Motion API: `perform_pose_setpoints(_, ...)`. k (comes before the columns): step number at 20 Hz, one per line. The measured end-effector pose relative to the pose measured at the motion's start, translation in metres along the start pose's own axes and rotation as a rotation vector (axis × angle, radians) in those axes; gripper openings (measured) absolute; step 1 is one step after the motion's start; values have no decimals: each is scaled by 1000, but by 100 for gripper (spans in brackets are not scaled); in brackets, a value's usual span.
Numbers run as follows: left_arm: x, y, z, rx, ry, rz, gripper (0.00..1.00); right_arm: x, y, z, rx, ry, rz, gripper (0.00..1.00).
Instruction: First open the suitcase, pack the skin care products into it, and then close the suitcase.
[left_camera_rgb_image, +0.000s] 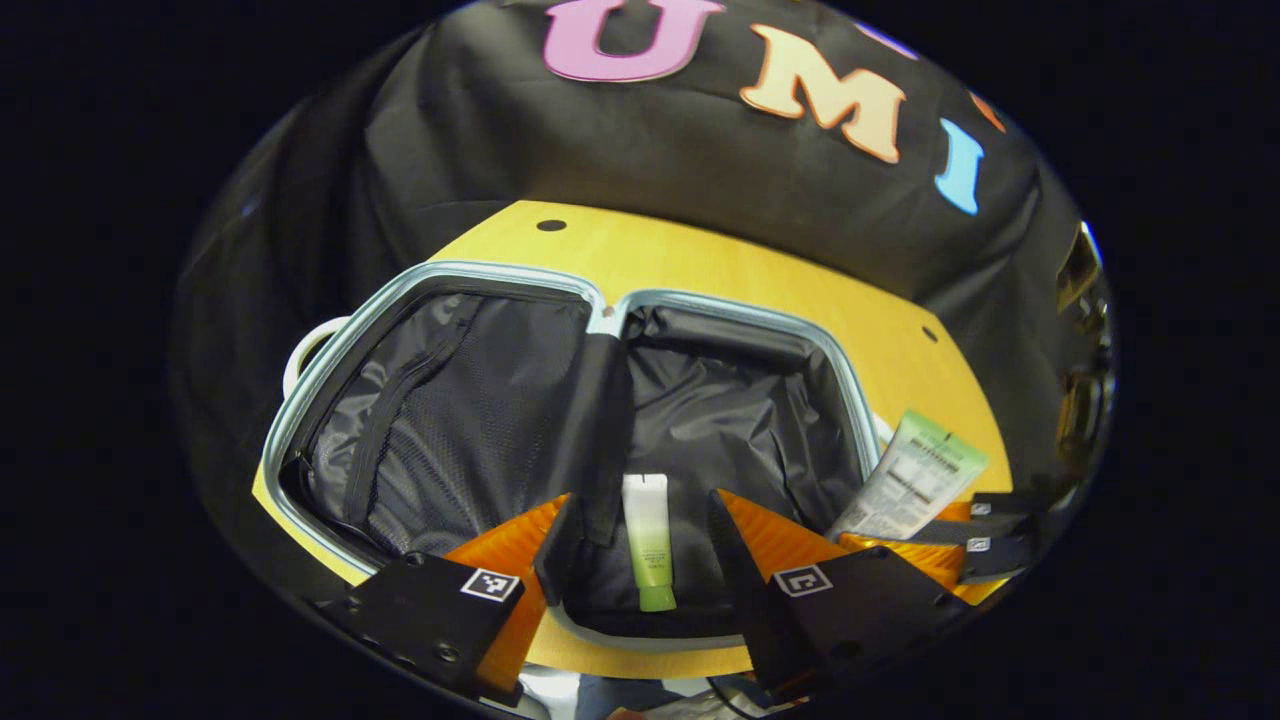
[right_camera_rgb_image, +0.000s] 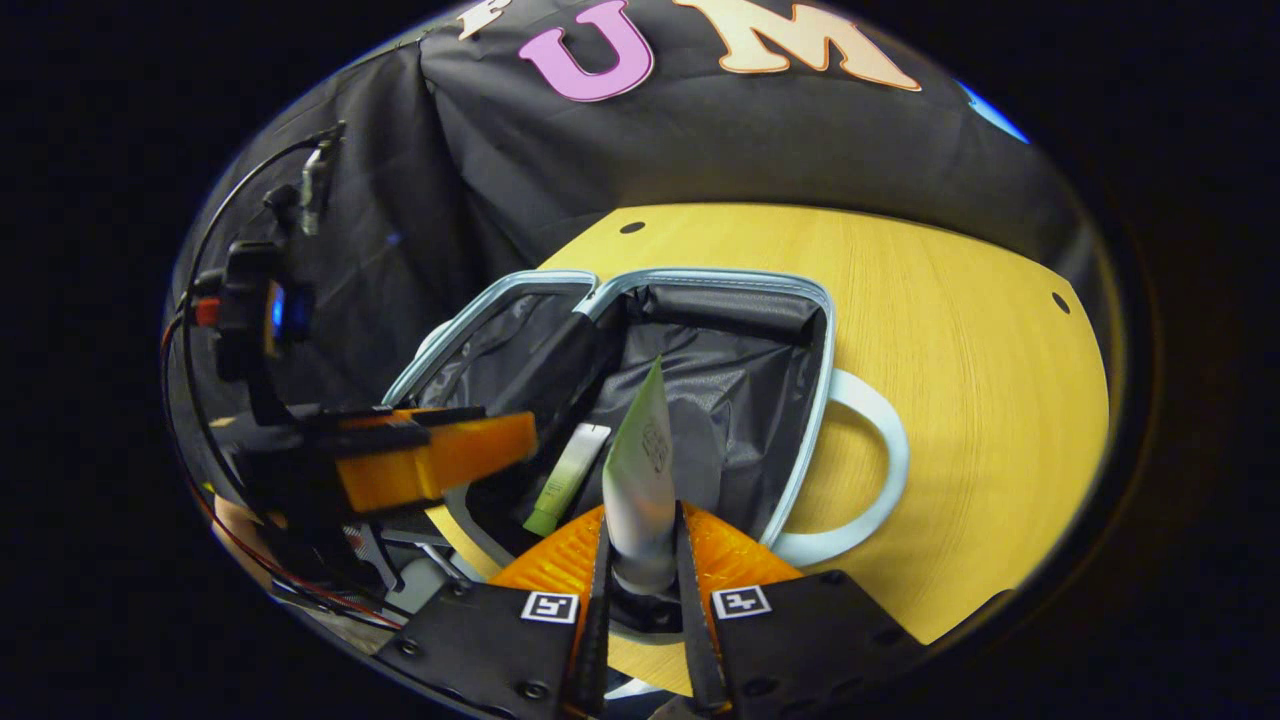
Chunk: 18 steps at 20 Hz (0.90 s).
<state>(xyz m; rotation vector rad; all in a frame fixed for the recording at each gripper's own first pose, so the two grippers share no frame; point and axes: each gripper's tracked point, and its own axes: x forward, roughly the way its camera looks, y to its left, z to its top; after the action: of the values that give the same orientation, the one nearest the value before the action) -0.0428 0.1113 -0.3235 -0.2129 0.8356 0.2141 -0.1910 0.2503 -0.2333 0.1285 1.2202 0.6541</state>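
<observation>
The suitcase (left_camera_rgb_image: 330, 355) lies open on the wooden table, both halves lined in dark fabric. A small green-and-white tube (left_camera_rgb_image: 650, 540) rests flat in its right half (left_camera_rgb_image: 740, 400). My left gripper (left_camera_rgb_image: 640, 555) hovers open just above that tube, a finger on each side, not touching it. My right gripper (right_camera_rgb_image: 642, 560) is shut on a larger pale tube (right_camera_rgb_image: 640, 470), crimped end pointing forward, over the suitcase's near right edge (right_camera_rgb_image: 800, 440). That pale tube (left_camera_rgb_image: 915, 480) and the right gripper (left_camera_rgb_image: 985, 540) appear at the right of the left gripper view. The left gripper (right_camera_rgb_image: 430, 455) appears at the left of the right gripper view.
The suitcase's white handle (right_camera_rgb_image: 880, 460) sticks out over the table (right_camera_rgb_image: 980, 360) on its right side; another handle (left_camera_rgb_image: 300, 350) shows at the far left. The booth's black cloth wall stands close behind. Small dark holes dot the tabletop.
</observation>
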Motion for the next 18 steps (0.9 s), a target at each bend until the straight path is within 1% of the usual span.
perform_pose_setpoints(1,-1,12,7,-1,-9,12,83,1,3,3,14,-7,7,36)
perform_pose_setpoints(3,-10,35,28,-17,-45,21,88,1,8,17,44,-47,6,43)
perform_pose_setpoints(4,-13,49,38,-33,-62,26,88,1,10,25,56,-67,6,47)
perform_pose_setpoints(5,-16,64,47,-49,-77,39,88,1,12,31,69,-88,5,63)
perform_pose_setpoints(7,-17,99,61,-65,-93,76,88,3,14,40,85,-120,-2,79)
perform_pose_setpoints(8,-16,118,65,-69,-96,101,88,1,14,45,91,-134,-11,93)
perform_pose_setpoints(12,-16,200,80,-91,-106,214,89,-6,9,57,99,-185,-63,96)
perform_pose_setpoints(13,-14,220,82,-102,-104,242,89,-9,7,60,104,-201,-82,98)
perform_pose_setpoints(14,-12,236,84,-115,-99,260,89,-13,3,66,109,-219,-103,92)
perform_pose_setpoints(15,-10,251,87,-127,-96,275,90,-15,-2,71,113,-237,-125,98)
perform_pose_setpoints(16,-8,265,88,-134,-88,284,90,-18,-6,76,119,-253,-147,98)
perform_pose_setpoints(17,-2,277,88,-137,-72,289,95,-21,-9,80,127,-269,-165,98)
perform_pose_setpoints(18,4,289,86,-136,-52,301,97,-24,-12,85,137,-285,-180,98)
